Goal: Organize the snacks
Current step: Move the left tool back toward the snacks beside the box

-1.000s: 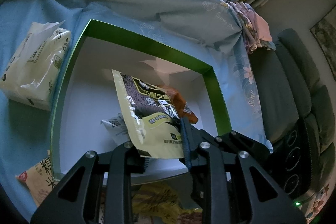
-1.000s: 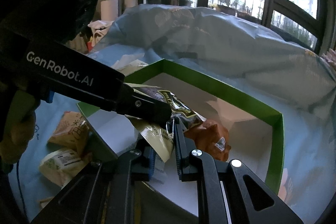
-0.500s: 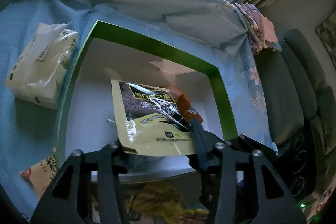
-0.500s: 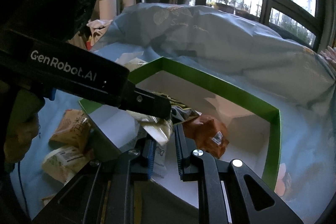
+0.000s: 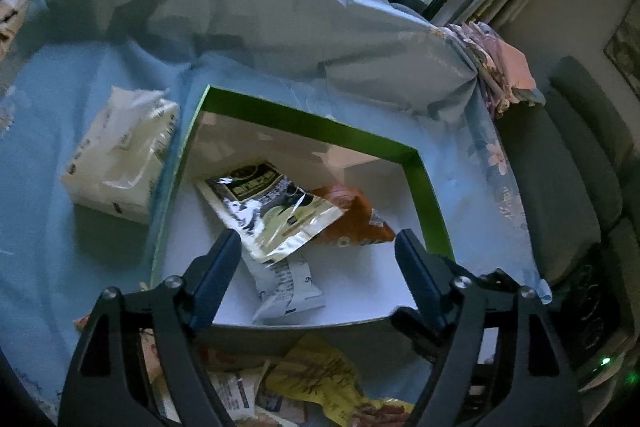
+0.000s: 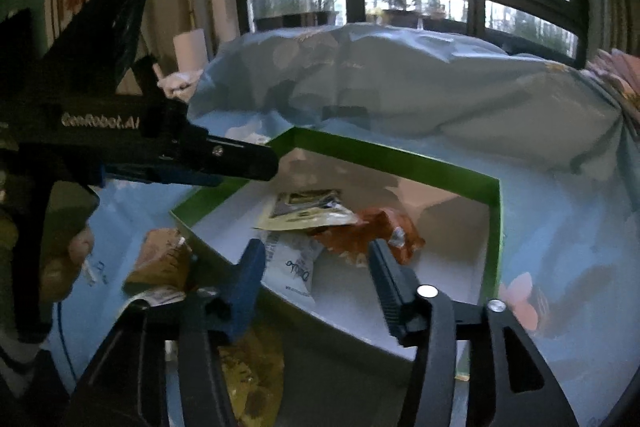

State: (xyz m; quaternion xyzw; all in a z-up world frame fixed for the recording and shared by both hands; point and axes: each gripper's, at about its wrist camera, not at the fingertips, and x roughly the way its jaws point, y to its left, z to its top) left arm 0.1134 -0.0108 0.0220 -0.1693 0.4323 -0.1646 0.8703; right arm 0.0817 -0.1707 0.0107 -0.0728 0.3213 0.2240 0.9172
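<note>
Dropped yellow-black packet [image 5: 276, 211] lies crumpled in box [image 5: 308, 125].

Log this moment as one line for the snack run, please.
left gripper: open, empty | right gripper: open, empty | yellow-black packet: in green box, on orange packet | loose snacks: outside box

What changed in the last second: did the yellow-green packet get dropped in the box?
Yes. Both grippers, left gripper and right gripper, opened and let go; the yellow-green packet fell into the green box, landing on the orange packet and white packet. The tissue pack stayed put.
</note>
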